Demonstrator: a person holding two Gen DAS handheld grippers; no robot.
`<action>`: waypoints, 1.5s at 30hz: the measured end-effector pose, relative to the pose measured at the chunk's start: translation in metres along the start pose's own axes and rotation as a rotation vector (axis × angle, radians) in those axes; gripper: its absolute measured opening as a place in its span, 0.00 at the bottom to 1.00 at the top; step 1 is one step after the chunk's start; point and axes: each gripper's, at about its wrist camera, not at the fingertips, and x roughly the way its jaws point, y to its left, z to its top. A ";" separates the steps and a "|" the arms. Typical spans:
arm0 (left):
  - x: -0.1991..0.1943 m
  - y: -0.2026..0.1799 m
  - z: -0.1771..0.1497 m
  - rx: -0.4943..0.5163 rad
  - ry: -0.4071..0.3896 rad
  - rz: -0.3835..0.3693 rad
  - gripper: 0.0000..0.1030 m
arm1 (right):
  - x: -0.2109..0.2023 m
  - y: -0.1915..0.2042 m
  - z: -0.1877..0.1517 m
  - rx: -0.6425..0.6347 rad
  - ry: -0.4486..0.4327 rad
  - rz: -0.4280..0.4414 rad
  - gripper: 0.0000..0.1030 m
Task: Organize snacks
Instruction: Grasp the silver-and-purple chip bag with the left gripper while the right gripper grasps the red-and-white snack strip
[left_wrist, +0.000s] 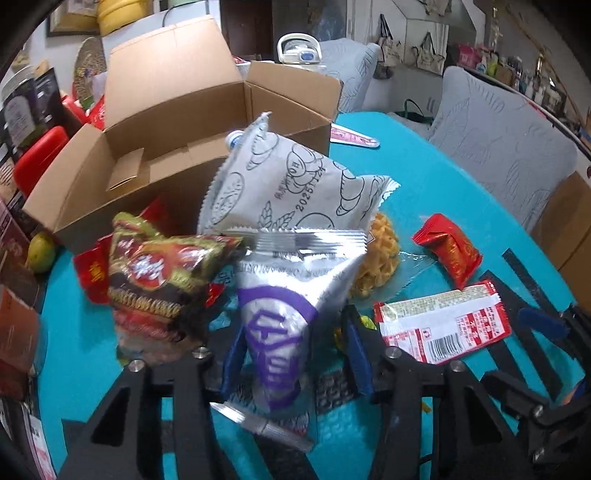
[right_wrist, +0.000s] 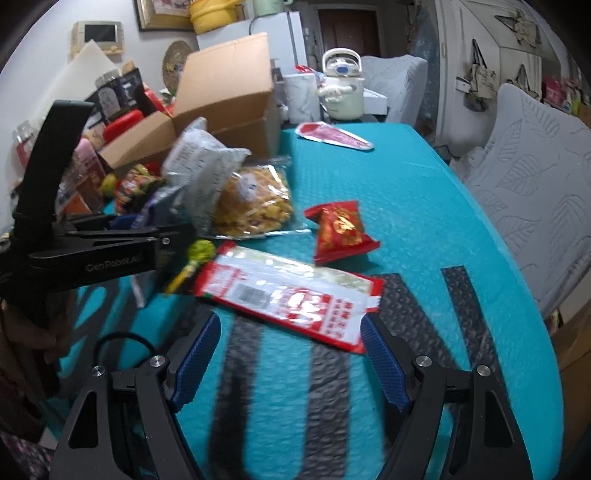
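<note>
Snacks: your left tool (left_wrist: 295, 354) clenched on silver packet (left_wrist: 291, 295); your right tool (right_wrist: 291, 354) released over red sachet (right_wrist: 288, 295); open box (left_wrist: 177, 122) on bench (left_wrist: 424, 177).

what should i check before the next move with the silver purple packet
1. Left gripper pads on both sides of the silver and purple packet: ok.
2. Grip firm enough to lift: cannot tell.
3. Cardboard box open, floor bare where visible: ok.
4. Grey printed bag leans over the packet's top and may shift: not ok.
5. Right gripper open and empty, above the red and white flat packet: ok.
</note>
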 end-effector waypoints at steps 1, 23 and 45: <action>0.002 0.000 0.001 0.006 0.005 0.004 0.39 | 0.003 -0.003 0.001 -0.002 0.008 -0.012 0.84; -0.029 -0.008 -0.035 -0.023 0.163 -0.075 0.36 | 0.050 0.008 0.032 -0.352 0.193 0.170 0.94; -0.040 0.014 -0.075 -0.059 0.187 -0.124 0.36 | 0.004 0.044 -0.010 -0.344 0.237 0.166 0.62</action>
